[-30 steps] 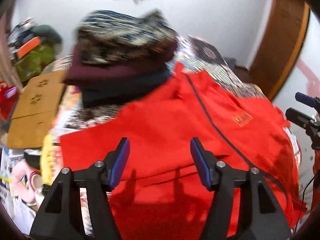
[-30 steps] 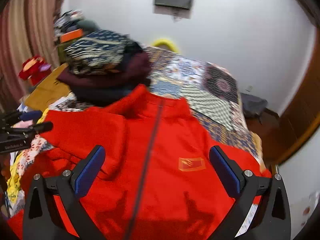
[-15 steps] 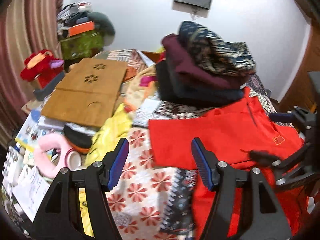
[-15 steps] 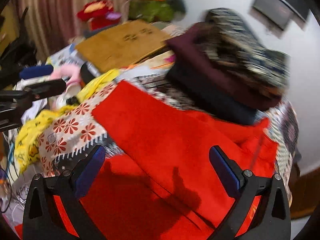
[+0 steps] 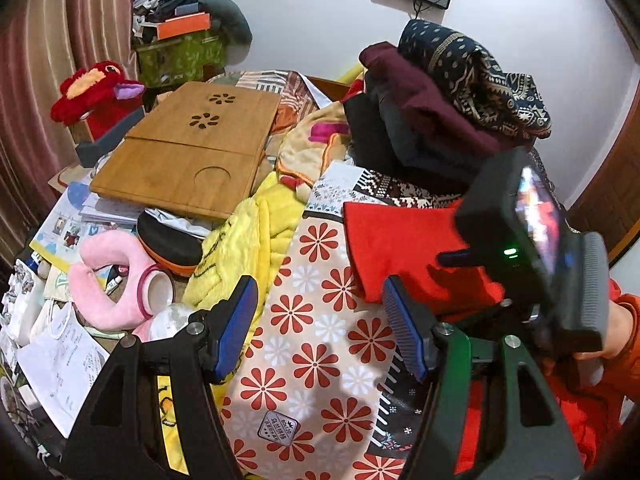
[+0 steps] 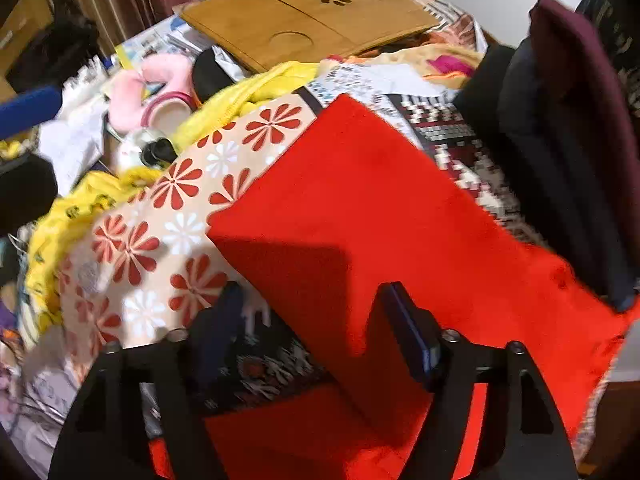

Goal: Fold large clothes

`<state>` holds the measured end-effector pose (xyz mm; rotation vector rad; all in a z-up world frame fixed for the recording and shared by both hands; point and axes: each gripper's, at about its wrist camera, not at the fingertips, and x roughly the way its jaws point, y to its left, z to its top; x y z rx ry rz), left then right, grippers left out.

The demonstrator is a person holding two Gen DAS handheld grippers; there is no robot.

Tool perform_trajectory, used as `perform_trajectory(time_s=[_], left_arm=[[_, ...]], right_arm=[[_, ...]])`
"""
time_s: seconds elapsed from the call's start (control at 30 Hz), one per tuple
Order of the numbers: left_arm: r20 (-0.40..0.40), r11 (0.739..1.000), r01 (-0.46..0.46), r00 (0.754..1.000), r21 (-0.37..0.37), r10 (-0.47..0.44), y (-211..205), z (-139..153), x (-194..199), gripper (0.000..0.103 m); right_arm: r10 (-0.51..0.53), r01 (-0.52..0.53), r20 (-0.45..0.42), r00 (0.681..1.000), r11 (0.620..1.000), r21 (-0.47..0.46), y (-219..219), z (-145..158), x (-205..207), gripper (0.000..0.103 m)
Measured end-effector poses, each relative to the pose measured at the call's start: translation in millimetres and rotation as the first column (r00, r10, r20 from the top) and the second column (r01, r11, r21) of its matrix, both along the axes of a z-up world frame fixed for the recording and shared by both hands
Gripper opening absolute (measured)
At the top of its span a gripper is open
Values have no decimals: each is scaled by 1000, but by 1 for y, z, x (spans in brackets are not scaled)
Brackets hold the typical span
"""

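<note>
The room is lit brightly and evenly, and the colours look strong. The white wall [image 5: 312, 20] is bright but shows no glare. In the left wrist view most things are sharp, and a soft shadow falls on the flower-patterned bed cover [image 5: 320, 360]. The right wrist view is blurred by motion, most of all at the right side and on the left finger [image 6: 216, 328] of the gripper. There a dark, sharp-edged shadow lies on the red fleece garment [image 6: 360, 208]. Both pictures bend strongly at the edges, with black corners.
</note>
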<state>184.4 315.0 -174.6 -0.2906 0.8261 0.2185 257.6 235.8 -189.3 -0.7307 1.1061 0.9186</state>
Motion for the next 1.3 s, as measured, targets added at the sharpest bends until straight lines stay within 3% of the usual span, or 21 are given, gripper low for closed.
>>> perform_trajectory(time_s=[0.03, 0.17, 0.23, 0.37, 0.57, 0.73, 0.93, 1.03, 1.17, 1.3], left_arm=[[-2, 1000, 0, 1000, -2, 0, 0, -1, 0, 64], [-6, 1000, 3, 1000, -3, -3, -3, -2, 1, 64], [-12, 1000, 5, 1000, -4, -5, -5, -2, 2, 64], [-15, 1000, 12, 1000, -9, -13, -12, -1, 2, 64], [-15, 999, 34, 999, 9, -34, -26, 7, -2, 64], [-26, 997, 75, 997, 26, -74, -45, 12, 0, 64], [-81, 985, 167, 983, 31, -164, -80, 1, 13, 68], [-139, 974, 223, 967, 44, -215, -102, -12, 24, 69], [-235, 937, 345, 916, 52, -325, -140, -36, 44, 70], [-311, 931, 357, 896, 80, -317, -167, -54, 66, 70]], right_arm=[[-16, 17, -26, 1000, 999, 27, -1, 1, 3, 47], [-35, 38, -51, 998, 997, 68, -1, -3, 5, 31], [-14, 17, -44, 999, 997, 81, 1, -1, -1, 13], [-44, 41, 19, 999, 993, 111, 0, 13, -4, 6], [-177, 169, 8, 984, 951, 257, -45, 61, 23, 5], [-315, 271, 46, 948, 873, 405, -110, 125, 41, 5], [-472, 354, 72, 879, 745, 566, -206, 193, 53, 5], [-543, 392, 69, 837, 683, 617, -251, 212, 55, 5], [-625, 441, 60, 779, 613, 656, -296, 226, 59, 5], [-685, 487, 33, 727, 550, 678, -337, 231, 62, 5]])
